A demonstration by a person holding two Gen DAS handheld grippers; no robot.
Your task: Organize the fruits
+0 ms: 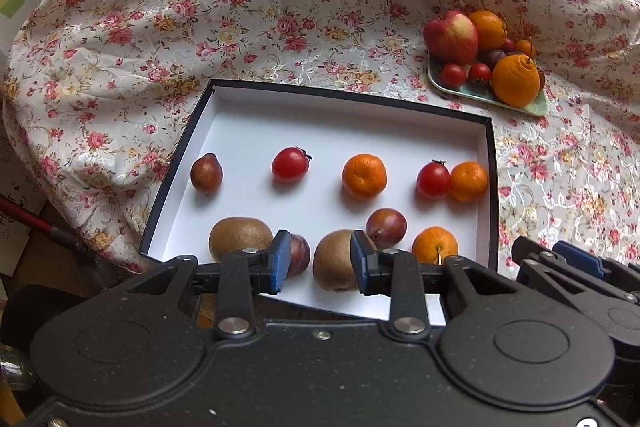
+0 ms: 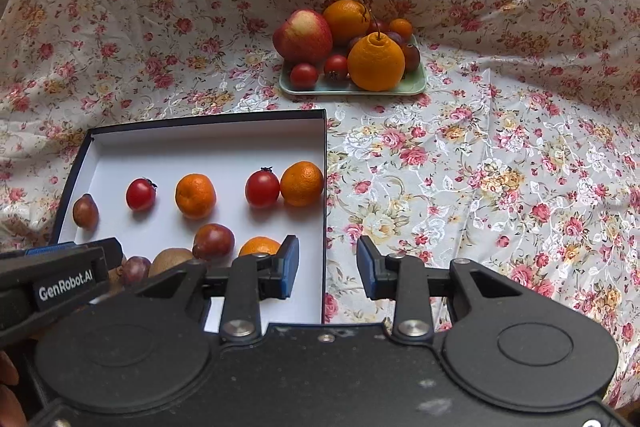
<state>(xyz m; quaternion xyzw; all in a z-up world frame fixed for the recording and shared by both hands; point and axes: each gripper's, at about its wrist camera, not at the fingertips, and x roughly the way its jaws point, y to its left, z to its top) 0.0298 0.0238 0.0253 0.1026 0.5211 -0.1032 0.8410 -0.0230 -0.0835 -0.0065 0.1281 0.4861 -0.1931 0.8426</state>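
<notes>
A black-rimmed white box (image 1: 493, 163) (image 2: 324, 155) lies on the floral cloth with fruit in two rows. The far row has a small brown pear (image 1: 206, 173), a tomato (image 1: 290, 164), a mandarin (image 1: 364, 175), a second tomato (image 1: 433, 179) and another mandarin (image 1: 469, 181). Nearer are a kiwi (image 1: 240, 238), a plum (image 1: 300, 255), a second kiwi (image 1: 334, 261), another plum (image 1: 386, 226) and a mandarin (image 1: 435, 245). My left gripper (image 1: 320, 261) hovers open over the near row, holding nothing. My right gripper (image 2: 327, 265) is open above the box's right edge.
A pale green tray (image 2: 416, 85) (image 1: 538, 107) at the back holds an apple (image 2: 303, 35), two large oranges, tomatoes and plums. Open floral cloth (image 2: 500, 167) lies right of the box. Cardboard and a red-handled tool (image 1: 36, 221) sit at the left.
</notes>
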